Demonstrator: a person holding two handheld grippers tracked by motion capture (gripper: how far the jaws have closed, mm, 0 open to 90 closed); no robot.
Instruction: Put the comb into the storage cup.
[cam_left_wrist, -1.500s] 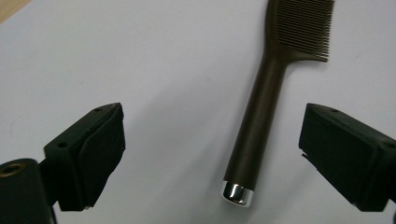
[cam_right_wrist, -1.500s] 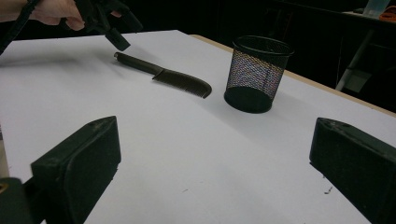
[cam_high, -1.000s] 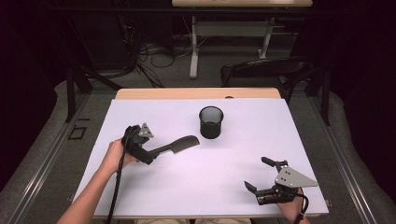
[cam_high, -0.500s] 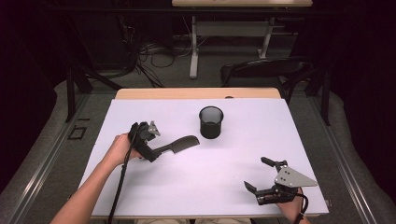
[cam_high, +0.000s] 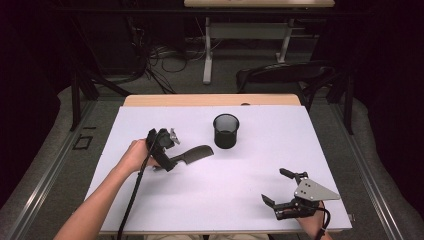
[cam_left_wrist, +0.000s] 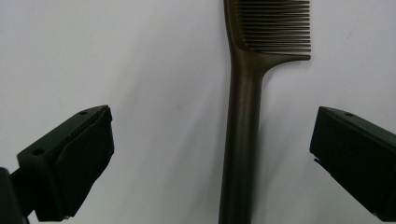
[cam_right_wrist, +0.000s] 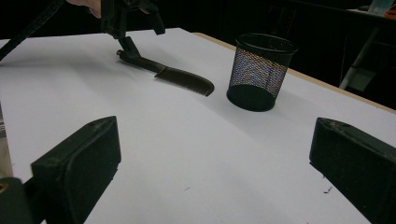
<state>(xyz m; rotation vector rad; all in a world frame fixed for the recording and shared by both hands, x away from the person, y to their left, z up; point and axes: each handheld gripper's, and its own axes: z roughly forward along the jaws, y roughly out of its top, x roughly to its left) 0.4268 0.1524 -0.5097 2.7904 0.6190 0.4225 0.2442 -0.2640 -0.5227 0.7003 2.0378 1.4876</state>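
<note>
A dark brown comb (cam_high: 196, 153) lies flat on the white table (cam_high: 240, 195), teeth end pointing toward a black mesh cup (cam_high: 226, 131). My left gripper (cam_high: 169, 161) is open over the comb's handle. In the left gripper view the handle (cam_left_wrist: 240, 140) runs up between the two wide-apart jaws of the left gripper (cam_left_wrist: 212, 126), nearer the right one and touching neither. My right gripper (cam_high: 274, 186) rests open near the front right edge, holding nothing. The right gripper (cam_right_wrist: 217, 140) looks toward the comb (cam_right_wrist: 180, 77), the cup (cam_right_wrist: 259, 70) and the left gripper (cam_right_wrist: 127, 28).
The mesh cup stands upright and looks empty, just right of the comb's teeth. A bare wooden strip (cam_high: 210, 100) runs along the table's far edge. Beyond it are a dark floor, cables and a chair (cam_high: 285, 75).
The left hand has shifted slightly right and turned, bringing its gripper lower over the comb's handle. The comb, the cup and the right gripper have stayed put.
</note>
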